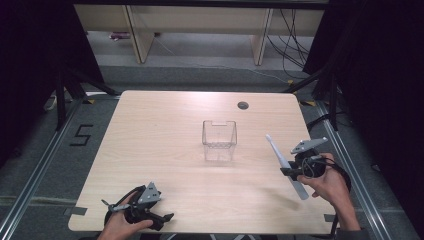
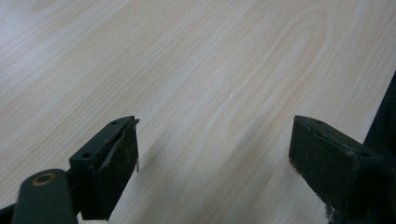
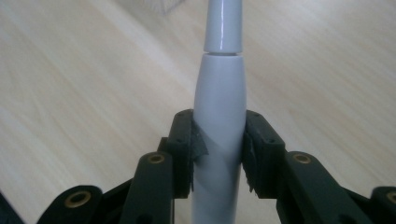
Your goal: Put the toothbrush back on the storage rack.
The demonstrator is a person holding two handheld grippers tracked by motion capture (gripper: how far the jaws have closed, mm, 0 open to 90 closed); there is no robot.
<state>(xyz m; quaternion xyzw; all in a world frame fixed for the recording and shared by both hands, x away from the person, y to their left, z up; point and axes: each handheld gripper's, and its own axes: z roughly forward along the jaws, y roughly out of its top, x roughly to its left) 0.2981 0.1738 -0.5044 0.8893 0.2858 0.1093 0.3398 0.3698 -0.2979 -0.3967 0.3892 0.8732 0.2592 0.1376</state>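
Observation:
A white electric toothbrush (image 1: 285, 162) hangs above the table's right side, tilted with its thin head end up and toward the far left. My right gripper (image 1: 290, 171) is shut on its thick handle (image 3: 219, 121), both pads pressing the sides. A clear plastic box (image 1: 219, 140) stands upright in the middle of the table, to the left of the toothbrush. My left gripper (image 1: 165, 220) rests low near the front left edge, jaws wide open with only bare wood between them (image 2: 215, 154).
The light wooden table (image 1: 150, 145) has a round cable hole (image 1: 243, 105) at the back right. Dark curtains and stand legs flank both sides. Pale cabinets and loose cables lie on the floor beyond the far edge.

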